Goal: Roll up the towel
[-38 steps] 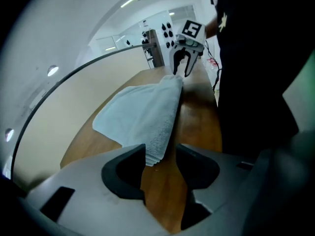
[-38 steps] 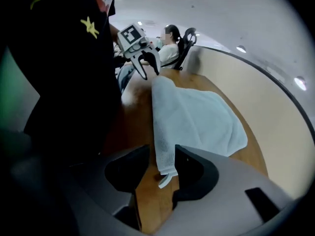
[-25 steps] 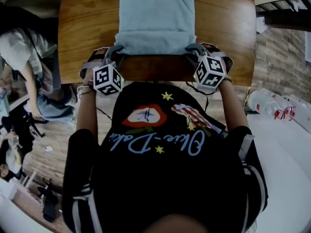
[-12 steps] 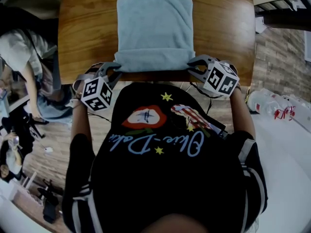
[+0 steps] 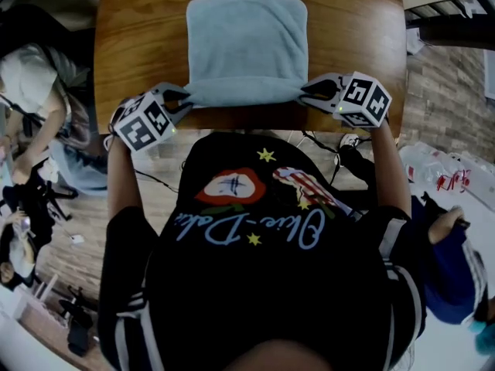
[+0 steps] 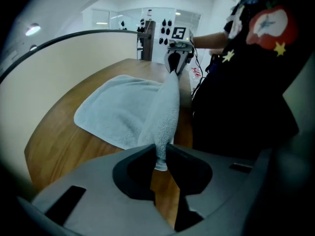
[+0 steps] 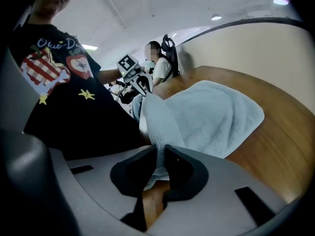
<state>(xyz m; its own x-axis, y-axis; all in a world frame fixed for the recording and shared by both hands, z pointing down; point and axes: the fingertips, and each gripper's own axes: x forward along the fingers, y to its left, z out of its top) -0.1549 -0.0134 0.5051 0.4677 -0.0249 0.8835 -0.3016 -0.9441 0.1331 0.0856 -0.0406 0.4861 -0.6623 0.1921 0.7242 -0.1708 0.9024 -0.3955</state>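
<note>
A pale blue towel (image 5: 246, 46) lies on the wooden table (image 5: 139, 37), its near edge lifted off the surface. My left gripper (image 5: 184, 99) is shut on the towel's near left corner (image 6: 160, 151), after its jaws closed further on the cloth. My right gripper (image 5: 305, 95) is shut on the near right corner (image 7: 158, 159), its jaws also just tightened. Between the two grippers the raised edge stretches taut (image 6: 167, 102). The far part of the towel (image 7: 216, 112) rests flat on the table.
The table's near edge (image 5: 247, 122) runs just below the grippers, against the person's body. A seated person (image 5: 46, 91) is at the left, another person (image 5: 445, 261) at the lower right. Plastic bottles (image 5: 433, 168) lie on the floor at the right.
Both grippers rose and rolled outward, marker cubes swinging apart. The towel's near edge came up off the table and stretched between them. A person appeared at the lower right.
</note>
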